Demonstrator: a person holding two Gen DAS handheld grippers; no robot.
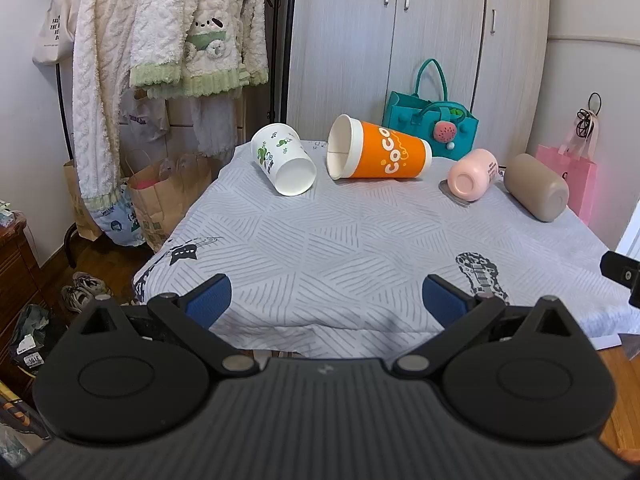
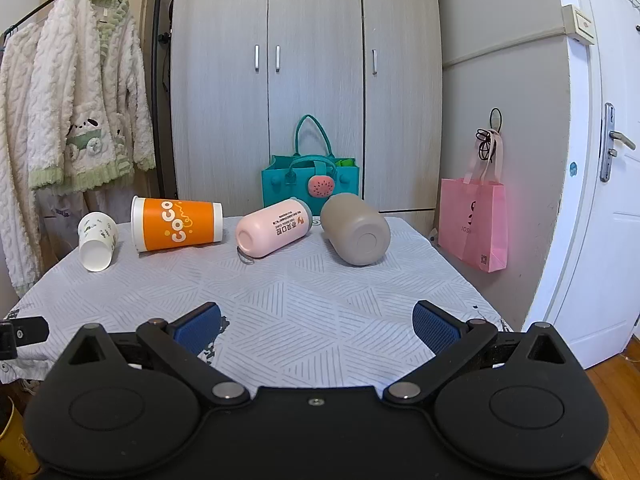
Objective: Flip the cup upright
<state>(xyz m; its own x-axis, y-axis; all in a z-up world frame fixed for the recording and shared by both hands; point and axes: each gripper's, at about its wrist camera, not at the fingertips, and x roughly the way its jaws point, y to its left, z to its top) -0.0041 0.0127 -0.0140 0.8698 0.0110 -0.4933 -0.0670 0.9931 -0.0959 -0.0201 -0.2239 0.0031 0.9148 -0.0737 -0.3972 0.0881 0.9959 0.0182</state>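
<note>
From the left wrist camera, the left tongs (image 1: 326,300) are spread wide with nothing between the blue pads, hanging level over the near edge of the desk with the grey patterned cloth (image 1: 340,248). Four cups lie tipped over along the far side: a white paper cup with green print (image 1: 284,160), an orange paper cup marked CoCo (image 1: 380,150), a small pink cup (image 1: 472,174) and a tan cup (image 1: 536,186). From the right wrist camera, the right tongs (image 2: 316,326) are just as wide and empty, also low at the near edge, well apart from the cups. A teal felt bag (image 2: 310,184) stands behind the cups.
</note>
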